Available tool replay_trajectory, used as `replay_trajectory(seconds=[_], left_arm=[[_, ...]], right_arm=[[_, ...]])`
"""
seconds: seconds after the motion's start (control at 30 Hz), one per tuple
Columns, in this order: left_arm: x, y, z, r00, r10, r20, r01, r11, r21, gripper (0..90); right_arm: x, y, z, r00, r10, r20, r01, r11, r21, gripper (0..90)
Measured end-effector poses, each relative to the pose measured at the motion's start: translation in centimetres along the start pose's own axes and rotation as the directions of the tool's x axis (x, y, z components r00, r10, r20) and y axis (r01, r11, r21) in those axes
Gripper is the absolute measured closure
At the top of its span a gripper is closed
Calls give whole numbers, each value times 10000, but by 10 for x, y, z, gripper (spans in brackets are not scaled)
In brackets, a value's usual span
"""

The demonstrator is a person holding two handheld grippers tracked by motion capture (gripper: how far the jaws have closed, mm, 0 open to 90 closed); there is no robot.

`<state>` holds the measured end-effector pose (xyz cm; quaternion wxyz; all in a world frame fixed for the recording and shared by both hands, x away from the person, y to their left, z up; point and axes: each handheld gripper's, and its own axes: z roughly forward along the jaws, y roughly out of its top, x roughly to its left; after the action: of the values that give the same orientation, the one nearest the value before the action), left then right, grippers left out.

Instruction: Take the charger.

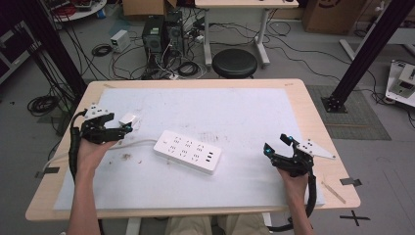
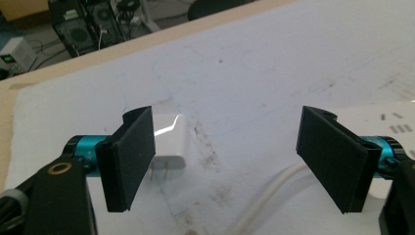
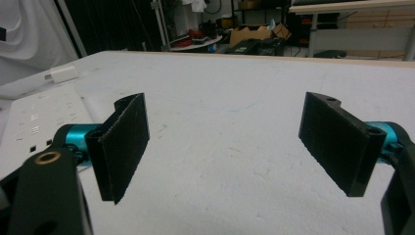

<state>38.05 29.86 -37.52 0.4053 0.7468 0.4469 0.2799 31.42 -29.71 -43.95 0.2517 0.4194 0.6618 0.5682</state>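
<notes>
Left gripper [image 2: 226, 161] fingers gape beside plug [image 2: 169, 139], seemingly touching; right gripper [image 3: 222, 152] likewise open.

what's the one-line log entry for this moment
left gripper: open, by white plug | right gripper: open, empty | power strip: mid-table, untouched

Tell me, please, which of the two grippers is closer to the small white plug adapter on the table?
The left gripper: its open jaws sit right beside the white plug adapter, whereas the right gripper is across the table, beyond the power strip.

Plug [image 1: 128, 118] left of power strip [image 1: 187, 152]
</notes>
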Motion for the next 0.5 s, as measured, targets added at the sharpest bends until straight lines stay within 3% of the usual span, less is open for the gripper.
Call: replay_trajectory(seconds=[0.07,0.17,0.33,0.4,0.5], left_arm=[[7,3,7,9999,91,-81,-88,9991,425,223],[16,6,18,9999,-117,13,116,9982,583,221],[24,13,35,10000,7,21,-9,9961,877,206],[28,11,40,9998,-177,82,170,9965,822,206],[32,5,51,9993,-365,-43,367,9929,1129,206]], right_arm=[[0,0,0,10000,24,9,-24,10000,34,195],[0,0,1,10000,-88,13,88,10000,15,195],[1,0,2,10000,-69,-8,69,9999,147,195],[2,0,2,10000,-54,23,53,9998,197,195],[2,0,3,9999,-168,28,167,9996,207,195]])
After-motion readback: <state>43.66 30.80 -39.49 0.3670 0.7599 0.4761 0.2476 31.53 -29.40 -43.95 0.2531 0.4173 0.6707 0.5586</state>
